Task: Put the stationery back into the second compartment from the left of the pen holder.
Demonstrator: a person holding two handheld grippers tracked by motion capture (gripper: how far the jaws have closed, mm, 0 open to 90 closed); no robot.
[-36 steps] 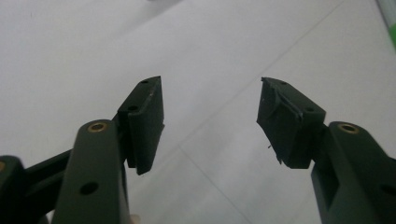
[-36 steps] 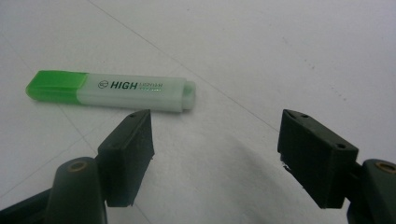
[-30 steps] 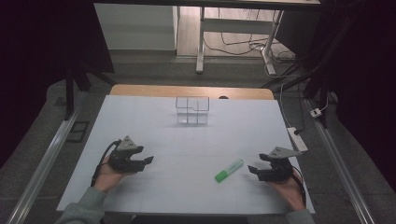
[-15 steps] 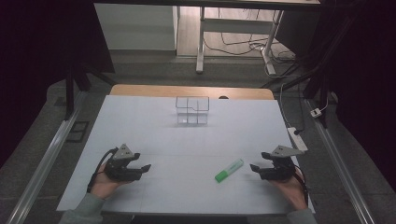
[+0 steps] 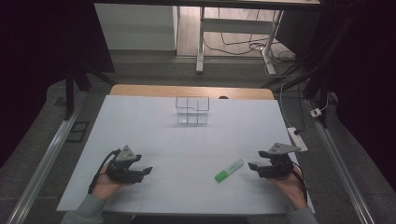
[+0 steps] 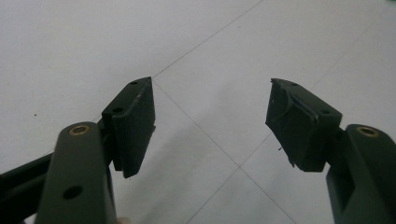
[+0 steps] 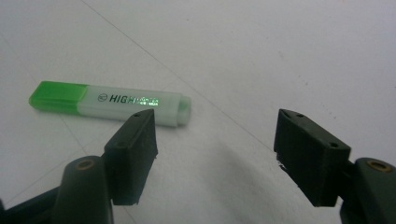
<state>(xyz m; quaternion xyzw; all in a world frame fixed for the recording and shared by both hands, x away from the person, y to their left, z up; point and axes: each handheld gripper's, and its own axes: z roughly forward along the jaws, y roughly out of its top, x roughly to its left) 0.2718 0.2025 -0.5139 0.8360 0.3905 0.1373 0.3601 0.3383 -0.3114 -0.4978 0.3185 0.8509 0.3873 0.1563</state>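
A green highlighter [image 5: 229, 170] lies flat on the white table [image 5: 196, 140], near its front right. In the right gripper view the highlighter [image 7: 112, 100] rests just beyond the left jaw, green cap pointing left. My right gripper [image 5: 252, 166] sits a short way to the right of it, open; its jaws have just been closing a little, with nothing between them. The right gripper [image 7: 215, 123] has bare table between its tips. My left gripper [image 5: 145, 171] rests at the front left, open and empty; its jaws have just been opening. The left gripper [image 6: 210, 93] looks onto bare table.
A clear plastic box with compartments [image 5: 192, 110] stands at the middle back of the table. A wooden strip [image 5: 191, 91] runs along the far edge. A power strip [image 5: 296, 138] hangs off the right side, with cables on the floor behind.
The left hand and its gripper have slid a little toward the near edge of the table. The right gripper and the highlighter stay where they were.
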